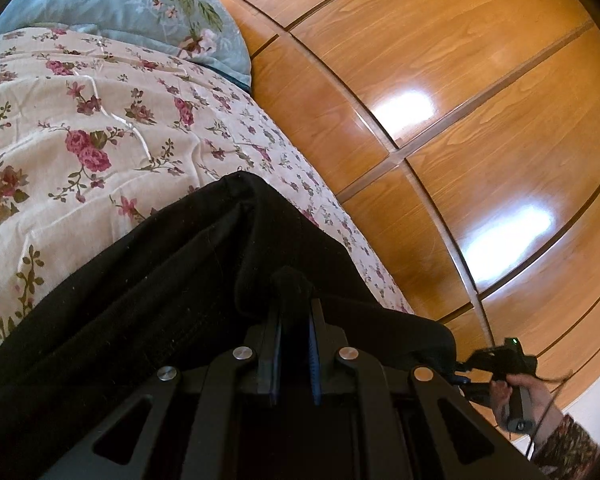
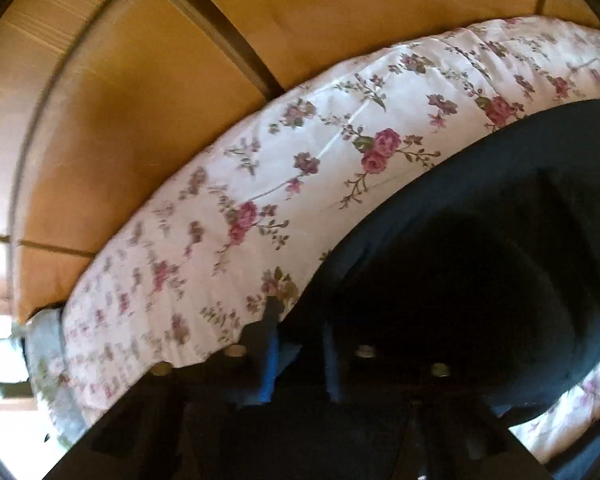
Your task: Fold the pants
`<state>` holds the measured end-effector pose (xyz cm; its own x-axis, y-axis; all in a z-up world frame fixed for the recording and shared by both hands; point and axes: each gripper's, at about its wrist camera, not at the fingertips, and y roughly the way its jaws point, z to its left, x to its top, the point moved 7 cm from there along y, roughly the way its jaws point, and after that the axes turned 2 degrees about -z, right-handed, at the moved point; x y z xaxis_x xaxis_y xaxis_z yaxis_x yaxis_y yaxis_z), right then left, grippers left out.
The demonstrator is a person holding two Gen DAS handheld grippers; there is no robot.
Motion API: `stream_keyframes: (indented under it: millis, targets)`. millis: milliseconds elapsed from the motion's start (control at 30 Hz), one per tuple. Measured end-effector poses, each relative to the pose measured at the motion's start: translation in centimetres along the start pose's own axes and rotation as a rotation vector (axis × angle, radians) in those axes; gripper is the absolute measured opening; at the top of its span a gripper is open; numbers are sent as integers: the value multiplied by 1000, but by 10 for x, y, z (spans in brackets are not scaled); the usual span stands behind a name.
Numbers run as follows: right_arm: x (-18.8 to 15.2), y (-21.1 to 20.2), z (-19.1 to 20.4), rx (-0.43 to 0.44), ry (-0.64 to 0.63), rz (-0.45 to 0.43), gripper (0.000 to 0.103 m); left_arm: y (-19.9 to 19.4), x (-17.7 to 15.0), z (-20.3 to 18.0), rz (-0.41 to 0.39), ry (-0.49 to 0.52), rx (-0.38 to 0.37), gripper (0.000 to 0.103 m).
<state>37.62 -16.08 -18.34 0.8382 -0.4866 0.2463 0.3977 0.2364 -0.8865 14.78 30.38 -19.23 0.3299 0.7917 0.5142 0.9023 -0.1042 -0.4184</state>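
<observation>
In the left wrist view the left tongs (image 1: 296, 320) are pressed together on a bunched fold of the black pants (image 1: 148, 280), a nub of cloth poking up between the blue pads. From that pinch the pants run away to the lower left across the bed, their long axis slanting from the tongs toward the frame's bottom-left edge, with a rounded end reaching up toward the middle of the floral bedspread (image 1: 80, 120). The left tongs tilt gently downward along the fabric. At the lower right of this view a hand (image 1: 515, 396) in a patterned sleeve grips the handle of the other tool.

In the blurred right wrist view the right tongs (image 2: 300, 344) point steeply down at the pants' edge, nearly closed; dark cloth sits between the blue pads, but whether they press it cannot be told. Only the left view shows the blue-green pillow (image 1: 140, 12). Farthest off is the wooden wardrobe (image 1: 459, 100).
</observation>
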Motion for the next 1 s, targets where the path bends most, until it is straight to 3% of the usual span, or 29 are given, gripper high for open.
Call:
stream_keyframes:
  millis: [133,233,400,567,767,900,1000]
  targets:
    - [-12,-35,-11,132,-2,-22,12,-3,6,-1,18,-39,-18,11]
    - [-28,-58,-16,232,-11,-33,12,-18,16,-8,-23,-48,-34,11]
    - [-58,-100,-29,386,-54,-86,12,-55,39,-21,-96,-106,-132,10]
    - [-116,-140,-35,515,-157,-165,12,-91,52,-20,-140,-158,-213,11]
    - [-195,-160,-57,527,-302,-250,12,-114,34,12,-125,-185,-163,11]
    - [-231,-134,-78,485,-320,-215,12,-114,15,34,-80,-212,-105,11]
    - [-246,-107,-96,424,-322,-189,12,-116,7,33,-67,-161,-71,13]
